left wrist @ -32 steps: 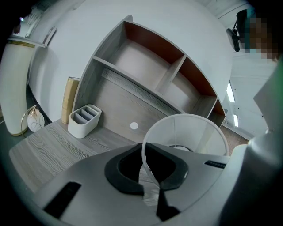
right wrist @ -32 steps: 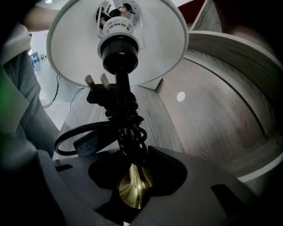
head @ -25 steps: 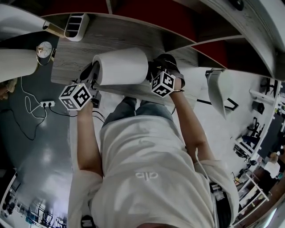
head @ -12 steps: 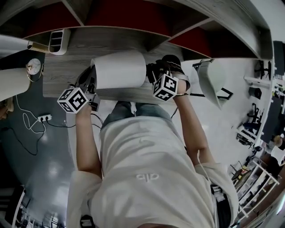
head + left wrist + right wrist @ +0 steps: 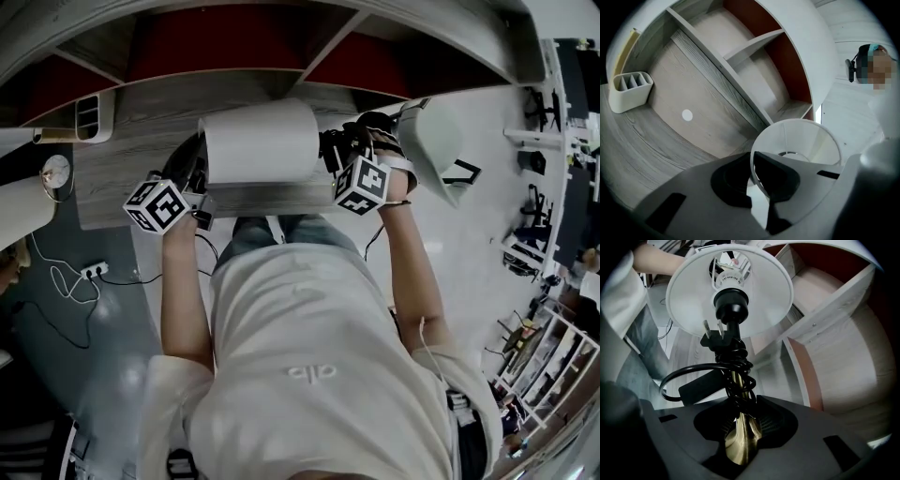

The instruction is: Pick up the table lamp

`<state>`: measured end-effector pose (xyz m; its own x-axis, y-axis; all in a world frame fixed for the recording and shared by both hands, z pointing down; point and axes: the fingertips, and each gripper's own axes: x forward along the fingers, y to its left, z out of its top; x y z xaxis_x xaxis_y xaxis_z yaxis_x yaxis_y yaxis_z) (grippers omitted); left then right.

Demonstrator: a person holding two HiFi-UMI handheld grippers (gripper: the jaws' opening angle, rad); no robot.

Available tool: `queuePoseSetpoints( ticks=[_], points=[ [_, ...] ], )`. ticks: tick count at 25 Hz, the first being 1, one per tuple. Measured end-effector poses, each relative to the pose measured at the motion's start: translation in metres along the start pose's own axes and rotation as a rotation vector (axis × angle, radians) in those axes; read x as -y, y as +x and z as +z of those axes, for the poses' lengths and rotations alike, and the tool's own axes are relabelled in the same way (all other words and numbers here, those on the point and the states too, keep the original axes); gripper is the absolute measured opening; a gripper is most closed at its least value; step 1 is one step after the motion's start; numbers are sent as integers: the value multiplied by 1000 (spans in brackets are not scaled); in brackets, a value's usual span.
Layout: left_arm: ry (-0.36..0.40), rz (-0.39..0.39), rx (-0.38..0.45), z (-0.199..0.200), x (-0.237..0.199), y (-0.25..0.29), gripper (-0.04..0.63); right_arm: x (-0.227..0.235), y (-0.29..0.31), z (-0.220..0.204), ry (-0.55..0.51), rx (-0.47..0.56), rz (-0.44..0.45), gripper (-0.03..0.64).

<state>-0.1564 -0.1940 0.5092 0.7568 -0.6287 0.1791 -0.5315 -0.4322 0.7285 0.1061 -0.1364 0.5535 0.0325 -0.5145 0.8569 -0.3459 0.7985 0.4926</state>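
I've got the lamp in both tongs.
Head view: the white-shade table lamp with a gold metal stem (image 5: 258, 141) is sideways btwn my left gripper (image 5: 195, 178) & right gripper (image 5: 330, 152), over the grey wood desk (image 5: 112, 178). Left gripper view: jaws nearly together, pinching the thin rim of the shade (image 5: 794, 140); a white plastic pen holder (image 5: 630, 88) sits on the desk. Right gripper view: jaws half wide, squeezing the gold stem (image 5: 739, 441); a black cord (image 5: 733, 359) is wound round it.

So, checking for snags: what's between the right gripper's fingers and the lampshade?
The black cord, coiled round the brass stem, its plug just under the lampshade; seen in the right gripper view.
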Motion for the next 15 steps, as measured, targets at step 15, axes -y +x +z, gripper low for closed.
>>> queuePoseSetpoints(
  ticks=[15],
  points=[
    [-26,-125,-35,-18,59,58,34,26,-45,-76,36,-94,-68,156]
  ],
)
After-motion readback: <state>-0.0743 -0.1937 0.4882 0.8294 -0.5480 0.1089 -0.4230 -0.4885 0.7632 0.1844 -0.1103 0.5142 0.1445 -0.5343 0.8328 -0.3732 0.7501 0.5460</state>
